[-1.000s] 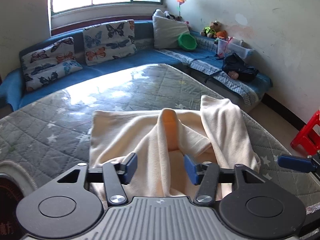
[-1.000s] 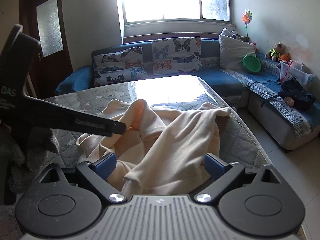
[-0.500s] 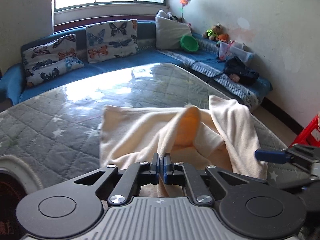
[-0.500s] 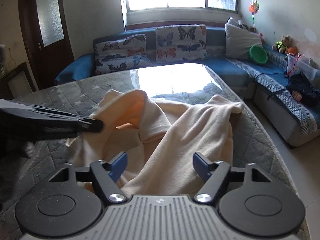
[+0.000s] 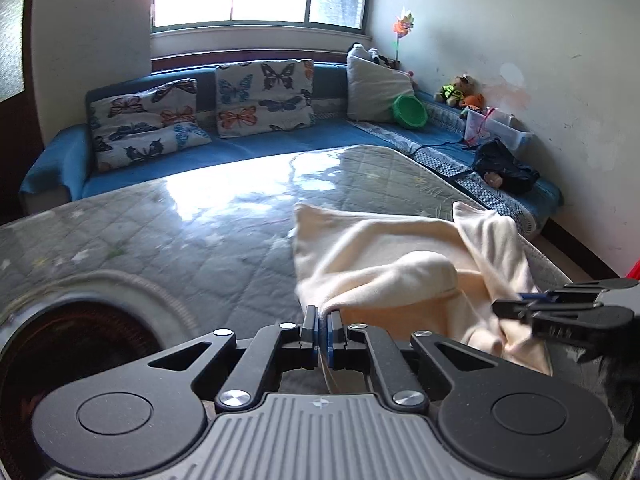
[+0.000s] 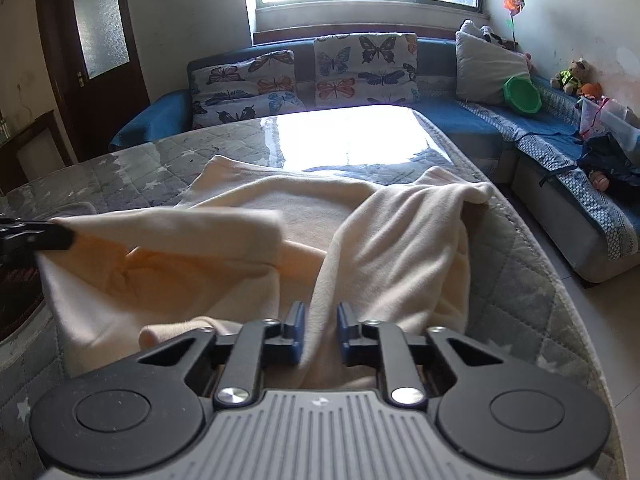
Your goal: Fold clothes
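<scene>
Left gripper (image 5: 323,334) is pinched on an edge of the cream garment (image 6: 304,216), low centre of its frame; we see that cloth running up and right from it. Right gripper (image 6: 319,330) straddles a raised ridge at lower centre, jaws narrowed, but we cannot tell if they bite. The garment's long axis runs away toward the window across the quilted surface (image 5: 180,236). Its near hem hides behind both grippers.

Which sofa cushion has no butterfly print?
The plain grey cushion in the sofa's corner, behind the green bowl; the two others are butterfly-patterned.
</scene>
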